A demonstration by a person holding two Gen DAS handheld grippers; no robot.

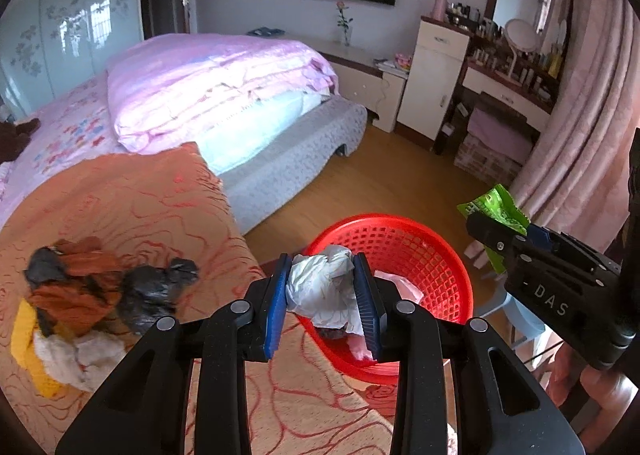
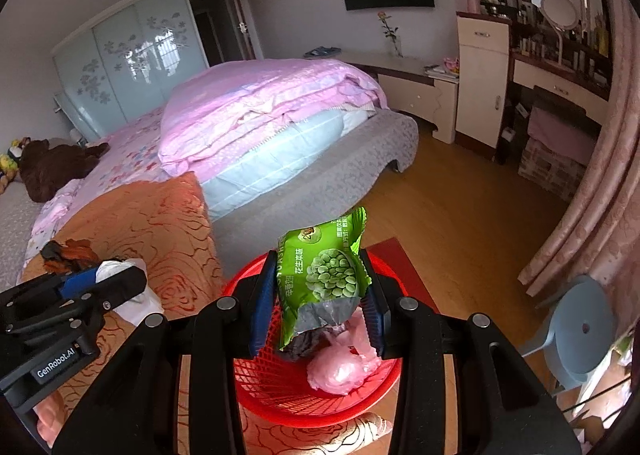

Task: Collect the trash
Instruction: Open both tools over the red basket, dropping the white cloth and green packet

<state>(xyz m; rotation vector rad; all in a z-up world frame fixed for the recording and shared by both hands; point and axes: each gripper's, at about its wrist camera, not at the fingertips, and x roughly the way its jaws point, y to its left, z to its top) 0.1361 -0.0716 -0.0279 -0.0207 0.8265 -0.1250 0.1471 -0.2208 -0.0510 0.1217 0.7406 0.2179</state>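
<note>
My left gripper [image 1: 325,305] is shut on a crumpled white paper wad [image 1: 320,291], held over the near rim of a red mesh basket [image 1: 424,255]. My right gripper [image 2: 318,295] is shut on a green snack wrapper [image 2: 320,275] above the same red mesh basket [image 2: 280,391]. Inside the basket lie a pink plastic bag [image 2: 340,367] and a dark scrap. In the left wrist view the right gripper [image 1: 500,239] shows at the right with the green snack wrapper [image 1: 496,207] sticking out. The left gripper [image 2: 112,283] appears at the left of the right wrist view.
A heap of trash [image 1: 88,295] in orange, black, white and yellow lies on the orange patterned cover [image 1: 160,195]. A bed with a pink quilt [image 1: 208,83] is beyond. A blue stool [image 2: 576,331] stands by the pink curtain [image 2: 592,195]. Wood floor [image 2: 460,207] lies past the basket.
</note>
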